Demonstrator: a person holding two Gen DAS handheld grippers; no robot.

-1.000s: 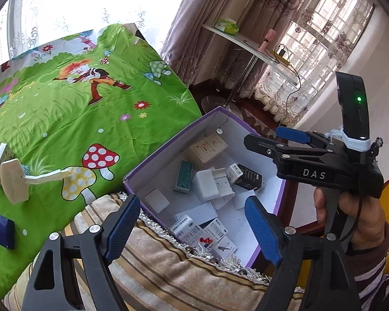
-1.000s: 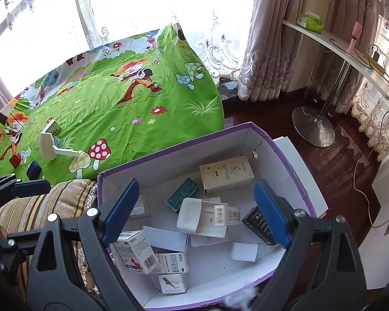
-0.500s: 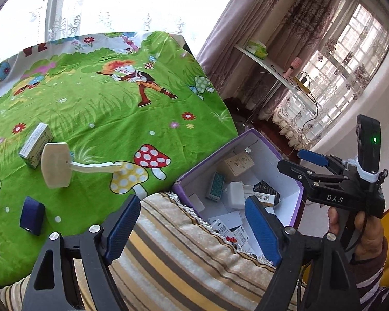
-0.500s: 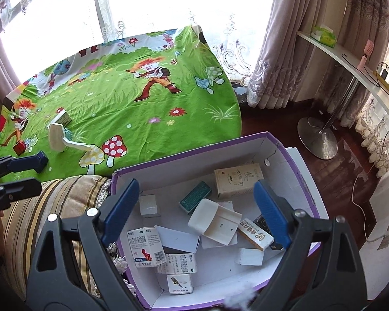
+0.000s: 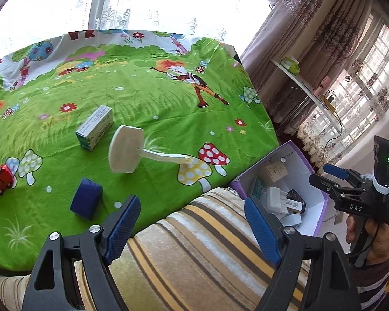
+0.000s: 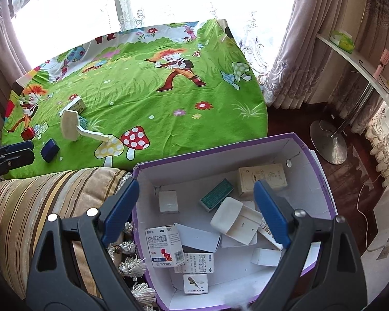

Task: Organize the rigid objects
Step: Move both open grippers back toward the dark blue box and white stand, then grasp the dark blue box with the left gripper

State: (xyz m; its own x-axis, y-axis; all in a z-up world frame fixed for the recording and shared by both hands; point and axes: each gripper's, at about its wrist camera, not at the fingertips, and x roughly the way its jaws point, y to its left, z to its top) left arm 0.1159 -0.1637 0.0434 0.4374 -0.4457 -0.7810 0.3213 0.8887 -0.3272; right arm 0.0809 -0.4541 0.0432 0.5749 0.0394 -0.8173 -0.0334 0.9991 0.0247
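A purple-rimmed white box (image 6: 321,181) holds several small cartons and a white plastic piece (image 6: 227,215); it also shows in the left wrist view (image 5: 293,153). On the green cartoon cloth (image 5: 147,98) lie a white mushroom-shaped object (image 5: 127,149), a green-white carton (image 5: 94,127), a dark blue block (image 5: 86,202) and a red box (image 5: 1,182). My left gripper (image 5: 192,228) is open and empty above a striped cushion (image 5: 199,254). My right gripper (image 6: 195,212) is open and empty above the box.
A white shelf on a metal stand (image 6: 350,59) stands right of the table, with curtains (image 6: 306,39) behind it. A cable (image 6: 363,202) runs over the wooden floor. The cushion's tassels (image 6: 132,264) hang beside the box.
My left gripper has swung left, away from the box, toward the objects on the green cloth. My right gripper has risen slightly above the box. Both stay open.
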